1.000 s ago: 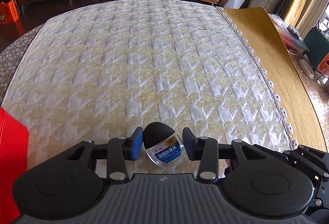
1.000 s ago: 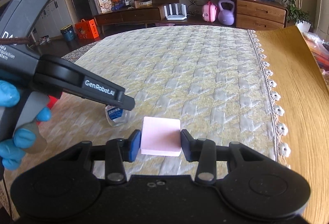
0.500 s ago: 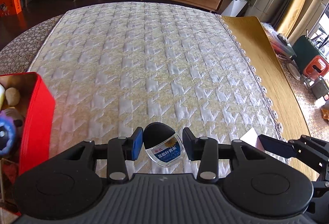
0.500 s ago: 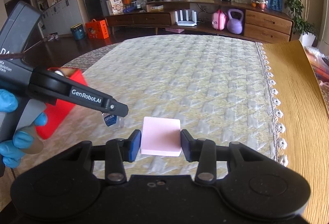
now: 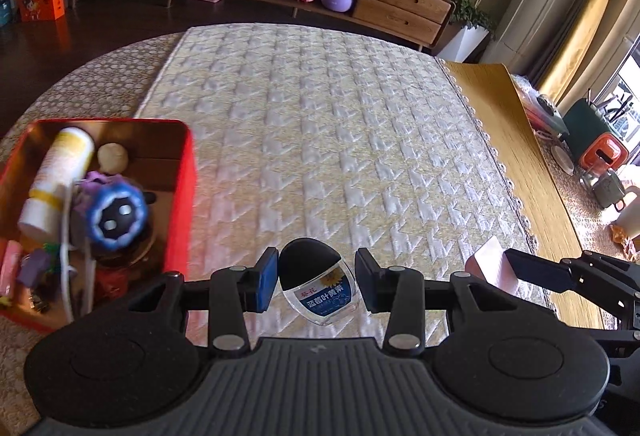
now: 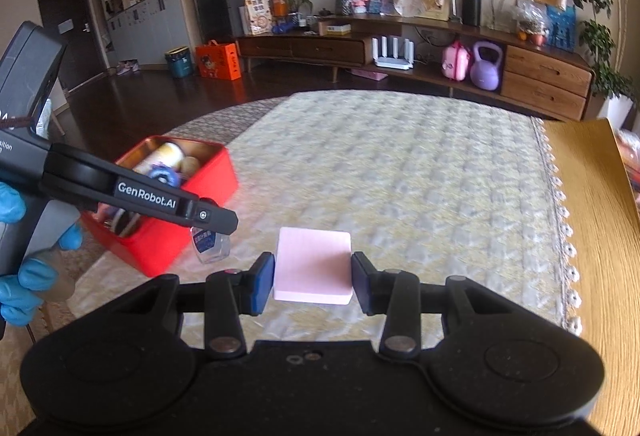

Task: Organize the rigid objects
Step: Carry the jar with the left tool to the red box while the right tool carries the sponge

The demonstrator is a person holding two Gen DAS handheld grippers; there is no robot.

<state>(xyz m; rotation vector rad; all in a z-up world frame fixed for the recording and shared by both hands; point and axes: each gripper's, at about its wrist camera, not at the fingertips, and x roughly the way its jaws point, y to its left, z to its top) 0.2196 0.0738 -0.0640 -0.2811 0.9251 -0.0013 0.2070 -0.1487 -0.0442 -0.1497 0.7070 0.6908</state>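
Observation:
My left gripper (image 5: 317, 278) is shut on a small clear bottle (image 5: 320, 286) with a black cap and a blue label, held above the quilted cloth. The same bottle (image 6: 210, 245) shows under the left gripper's finger (image 6: 212, 218) in the right wrist view. My right gripper (image 6: 313, 278) is shut on a flat pink block (image 6: 313, 264); its corner (image 5: 490, 266) shows at the right of the left wrist view. A red tin box (image 5: 182, 196) stands at the left, holding a white and yellow tube (image 5: 60, 176), a blue round toy (image 5: 114, 212) and other small items.
A quilted yellow and white cloth (image 5: 340, 140) covers the table, with bare wood (image 5: 516, 140) along its right side. A person's blue-gloved hand (image 6: 16, 276) holds the left gripper. A low wooden cabinet (image 6: 400, 48) with a purple kettlebell (image 6: 486, 66) stands across the room.
Both grippers have risen and moved left with their loads. The red box has come into full view at the left, nearer the bottle.

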